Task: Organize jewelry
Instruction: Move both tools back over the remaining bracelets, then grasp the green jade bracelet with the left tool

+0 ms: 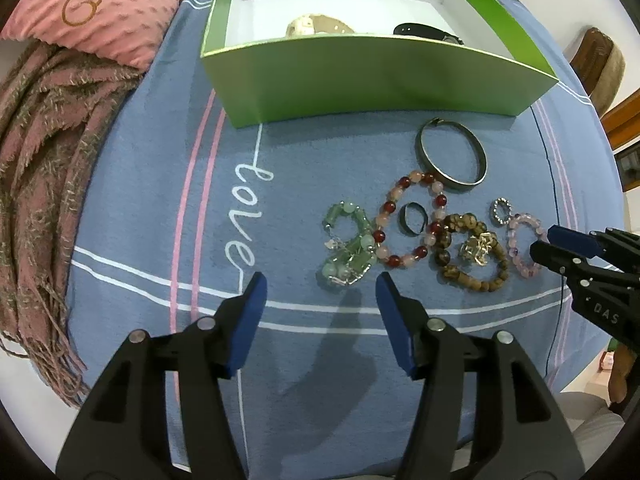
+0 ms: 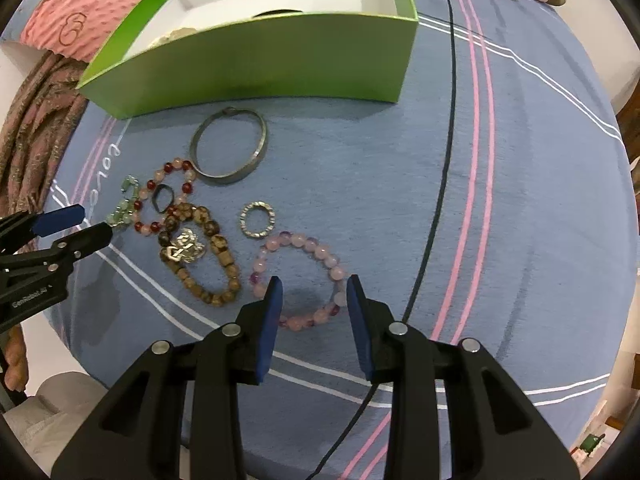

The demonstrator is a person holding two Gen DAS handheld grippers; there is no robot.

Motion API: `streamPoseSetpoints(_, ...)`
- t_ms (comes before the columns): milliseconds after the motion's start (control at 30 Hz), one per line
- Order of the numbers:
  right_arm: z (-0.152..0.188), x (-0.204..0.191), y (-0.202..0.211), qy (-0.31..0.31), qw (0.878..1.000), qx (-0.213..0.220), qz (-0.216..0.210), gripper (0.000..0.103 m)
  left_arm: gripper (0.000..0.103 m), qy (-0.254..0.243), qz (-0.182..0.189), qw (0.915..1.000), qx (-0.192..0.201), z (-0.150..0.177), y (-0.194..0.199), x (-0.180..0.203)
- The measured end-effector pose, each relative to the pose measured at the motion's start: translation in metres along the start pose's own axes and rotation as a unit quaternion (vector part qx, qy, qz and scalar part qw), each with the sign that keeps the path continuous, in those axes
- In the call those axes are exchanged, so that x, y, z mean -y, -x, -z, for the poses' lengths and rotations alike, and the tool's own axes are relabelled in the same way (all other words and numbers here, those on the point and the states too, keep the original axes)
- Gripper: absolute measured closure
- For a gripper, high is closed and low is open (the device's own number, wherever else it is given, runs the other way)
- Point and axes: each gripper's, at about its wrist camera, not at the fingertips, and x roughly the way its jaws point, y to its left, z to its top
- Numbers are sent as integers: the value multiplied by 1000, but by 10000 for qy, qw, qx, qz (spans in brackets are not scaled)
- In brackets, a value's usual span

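Several bracelets and rings lie on the blue cloth before a green box [image 1: 360, 76]. My left gripper [image 1: 320, 284] is open, just short of the green bead bracelet [image 1: 348, 248]. My right gripper [image 2: 314, 284] is open, its fingers standing over the near edge of the pink bead bracelet [image 2: 298, 280]. Between them lie a red-and-pink bead bracelet [image 1: 412, 220], a dark ring [image 1: 412, 219], a brown bead bracelet [image 2: 200, 252] with a silver charm [image 2: 184, 248], a sparkly ring [image 2: 258, 220] and a metal bangle [image 2: 230, 146]. The box holds a pale item [image 1: 316, 26] and a black band [image 1: 428, 32].
A pink pillow [image 1: 104, 4] and a fringed pink scarf [image 1: 36, 184] lie at the left. A thin black cord [image 2: 444, 160] runs over the cloth at the right. The cloth's edge drops off near my grippers.
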Motion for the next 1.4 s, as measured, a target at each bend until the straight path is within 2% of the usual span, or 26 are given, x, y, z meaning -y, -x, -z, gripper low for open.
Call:
streamPoseSetpoints(300,0,-2,-8,106,9997,47,203,69,45,-35,44,10000,-75,2,-11,-3)
streamPoseSetpoints(433,13,-30,-8,250,9990,151,337,70,46,-126,5,9999,-106,0,-16,4)
streamPoseSetpoints(567,17,-41,-8,317,9988,180,312,77,47,-248,-76,9996,-74,2,-16,12)
streamPoseSetpoints(700,19,-48,-6,343,9988,191,295,80,67,-348,-188,9992,-67,0,-18,21)
streamPoseSetpoints(800,18,-48,-6,344,9988,193,284,82,76,-377,-162,9991,-49,0,-20,25)
streamPoseSetpoints(867,18,-47,-6,335,9988,193,285,83,78,-343,-130,9993,-43,-1,-19,24)
streamPoseSetpoints(900,18,-48,-5,326,9989,192,282,83,83,-308,-104,9995,-38,-1,-19,23)
streamPoseSetpoints(1133,18,-49,-4,247,9992,177,262,88,94,-61,54,10000,-14,0,-14,4)
streamPoseSetpoints(1333,17,-48,1,110,9997,146,137,91,94,55,156,9999,30,-2,-12,-9)
streamPoseSetpoints(1400,16,-43,3,46,9999,142,71,94,94,66,200,9998,55,3,-5,-22)
